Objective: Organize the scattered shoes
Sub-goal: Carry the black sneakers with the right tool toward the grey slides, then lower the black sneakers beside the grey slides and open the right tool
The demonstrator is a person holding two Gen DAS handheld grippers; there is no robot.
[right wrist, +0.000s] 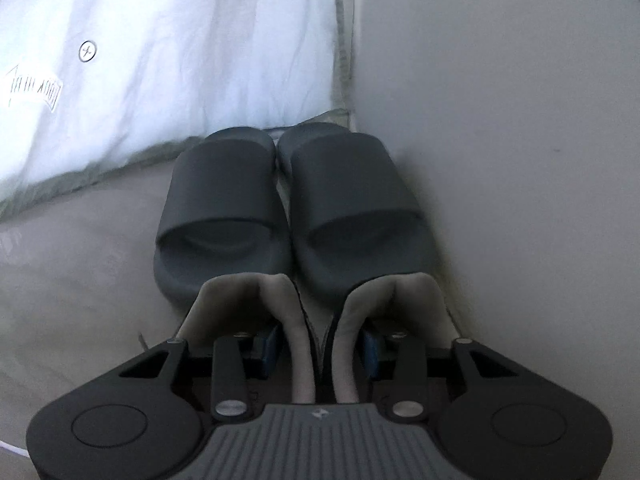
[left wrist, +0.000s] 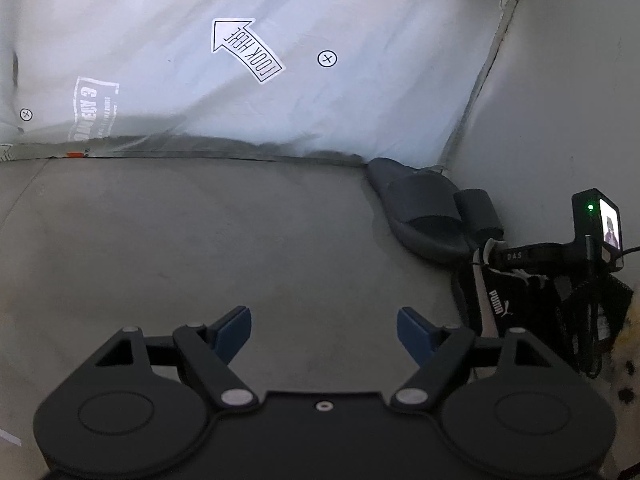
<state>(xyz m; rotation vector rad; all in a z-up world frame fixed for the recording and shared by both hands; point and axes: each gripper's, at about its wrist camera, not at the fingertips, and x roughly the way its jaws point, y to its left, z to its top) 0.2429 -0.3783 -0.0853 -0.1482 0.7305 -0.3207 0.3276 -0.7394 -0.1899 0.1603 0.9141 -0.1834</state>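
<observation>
Two dark grey slides (right wrist: 224, 216) (right wrist: 352, 208) stand side by side against the wall, toes to the bedding; they also show in the left wrist view (left wrist: 424, 216). My right gripper (right wrist: 320, 344) is shut on the inner collars of a pair of black Puma sneakers (right wrist: 316, 312), one blue pad (right wrist: 266, 346) inside each shoe, right behind the slides. In the left wrist view the sneakers (left wrist: 500, 300) and the right gripper's body (left wrist: 592, 240) are at the right. My left gripper (left wrist: 324, 328) is open and empty above bare floor.
White printed bedding (left wrist: 248, 52) lies on the floor beyond the slides. A pale wall (right wrist: 500, 120) runs along the right. Grey floor (left wrist: 200, 240) spreads to the left. Something furry and spotted (left wrist: 628, 360) shows at the right edge.
</observation>
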